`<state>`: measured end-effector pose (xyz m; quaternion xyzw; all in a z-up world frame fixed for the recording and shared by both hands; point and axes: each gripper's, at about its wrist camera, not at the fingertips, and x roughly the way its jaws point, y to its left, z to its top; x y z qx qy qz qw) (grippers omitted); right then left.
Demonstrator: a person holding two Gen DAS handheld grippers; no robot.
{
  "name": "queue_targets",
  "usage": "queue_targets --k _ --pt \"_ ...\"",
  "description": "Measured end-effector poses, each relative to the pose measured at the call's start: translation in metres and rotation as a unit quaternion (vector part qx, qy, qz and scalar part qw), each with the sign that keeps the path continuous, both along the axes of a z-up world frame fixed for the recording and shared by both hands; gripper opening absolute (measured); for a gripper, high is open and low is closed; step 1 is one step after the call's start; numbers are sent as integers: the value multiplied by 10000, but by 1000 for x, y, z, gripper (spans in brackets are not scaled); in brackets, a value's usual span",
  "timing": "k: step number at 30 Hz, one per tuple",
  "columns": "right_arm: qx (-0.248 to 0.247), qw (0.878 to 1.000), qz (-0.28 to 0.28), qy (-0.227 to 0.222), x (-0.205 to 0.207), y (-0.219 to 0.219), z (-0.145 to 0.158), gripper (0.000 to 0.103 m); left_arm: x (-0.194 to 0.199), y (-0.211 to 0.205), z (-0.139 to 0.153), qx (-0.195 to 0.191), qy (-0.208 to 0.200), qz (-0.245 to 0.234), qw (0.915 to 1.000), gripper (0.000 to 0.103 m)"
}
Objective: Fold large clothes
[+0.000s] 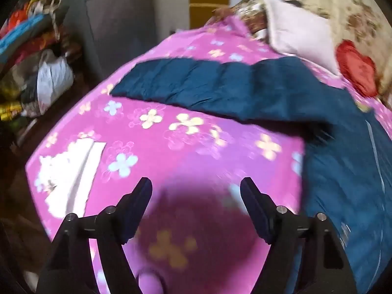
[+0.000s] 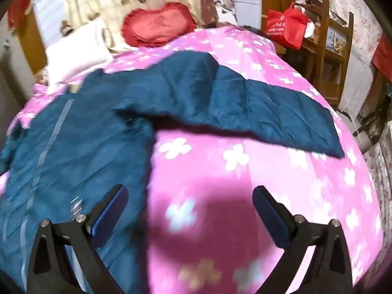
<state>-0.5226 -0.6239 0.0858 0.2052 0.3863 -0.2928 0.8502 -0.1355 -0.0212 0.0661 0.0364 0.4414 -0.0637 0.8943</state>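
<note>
Left edge of room: a cluttered pile of bags [image 1: 36,56] and coloured items sits beside the bed, blurred.
Bed: a pink bedspread [image 1: 171,134] printed with pale flowers covers the whole surface.
White patch: a white printed area [image 1: 71,171] lies on the bedspread at the left, near the left gripper.
Left gripper [image 1: 196,191]: hovers over bare bedspread, jaws apart, nothing between them.
Jacket [image 2: 80,134]: a large dark teal padded jacket lies spread on the bed, body between the two grippers, one sleeve [image 1: 196,85] stretched out to each side.
Right gripper [image 2: 189,201]: jaws wide apart and empty; its left finger is over the jacket's edge, its right finger over bedspread.
Head of bed: a pale pillow [image 2: 78,51] and a red heart-shaped cushion [image 2: 159,24] lie beyond the jacket.
Right edge of room: a red bag [image 2: 285,27] rests by a wooden chair [image 2: 330,49].
</note>
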Motion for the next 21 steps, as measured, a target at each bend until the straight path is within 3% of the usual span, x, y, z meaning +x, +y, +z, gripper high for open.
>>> queue_targets --k 7,13,17,21 --pt "40 9982 596 -58 -43 70 37 103 -72 -37 44 -184 -244 -926 9952 47" --pt "191 9893 1427 -218 -59 125 66 103 -116 -73 63 -357 -307 -1512 9874 47" --pt "-76 9859 1669 -129 -49 155 64 103 -139 -98 61 -422 -333 -1749 9831 47" --pt "-373 9876 1524 -74 -19 174 45 103 -156 -122 52 -462 -285 -1903 9802 47"
